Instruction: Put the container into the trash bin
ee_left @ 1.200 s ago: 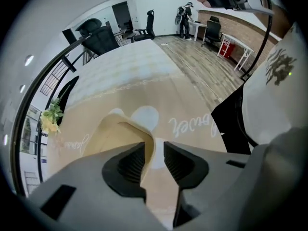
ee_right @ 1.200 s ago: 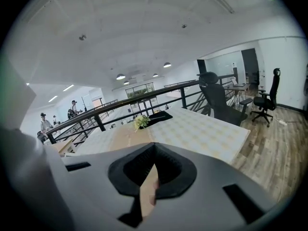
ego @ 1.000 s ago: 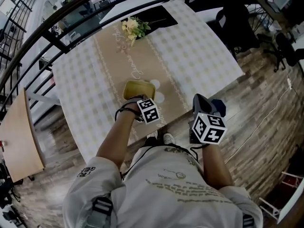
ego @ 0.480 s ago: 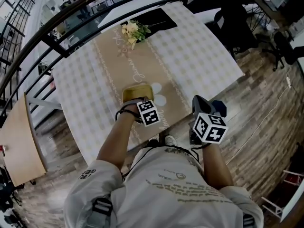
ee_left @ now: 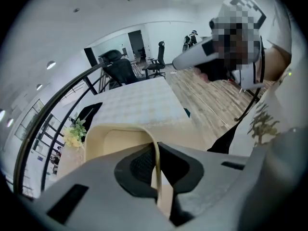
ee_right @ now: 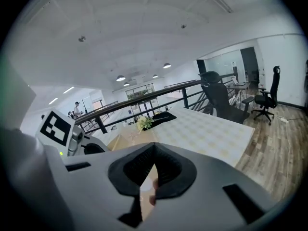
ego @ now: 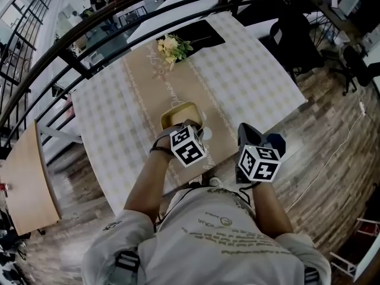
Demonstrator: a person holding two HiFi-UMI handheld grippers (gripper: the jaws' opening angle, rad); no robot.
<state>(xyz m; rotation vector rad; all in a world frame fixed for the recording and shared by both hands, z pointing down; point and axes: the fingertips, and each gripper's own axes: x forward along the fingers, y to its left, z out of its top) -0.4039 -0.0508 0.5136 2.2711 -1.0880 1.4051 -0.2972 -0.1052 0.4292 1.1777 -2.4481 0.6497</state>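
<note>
The container (ego: 178,114) is a shallow pale-yellow tray, lifted and tilted above the brown runner on the checked table (ego: 249,70). My left gripper (ego: 193,126) grips its near rim. In the left gripper view the thin rim (ee_left: 156,153) stands pinched between the two dark pads of that gripper (ee_left: 156,172), whose jaws are closing on it. My right gripper (ego: 246,130) hovers at the table's near edge, to the right of the container. In the right gripper view its jaws (ee_right: 153,170) meet with nothing between them. No trash bin is in view.
A bunch of pale flowers (ego: 172,46) and a black mat (ego: 202,33) lie at the table's far end. A dark railing (ego: 89,37) curves behind the table. Office chairs (ego: 297,25) stand at the right, and a wooden board (ego: 21,177) at the left.
The left gripper has shut on the container's near rim and lifted it off the table, tilting it. The right gripper has barely shifted.
</note>
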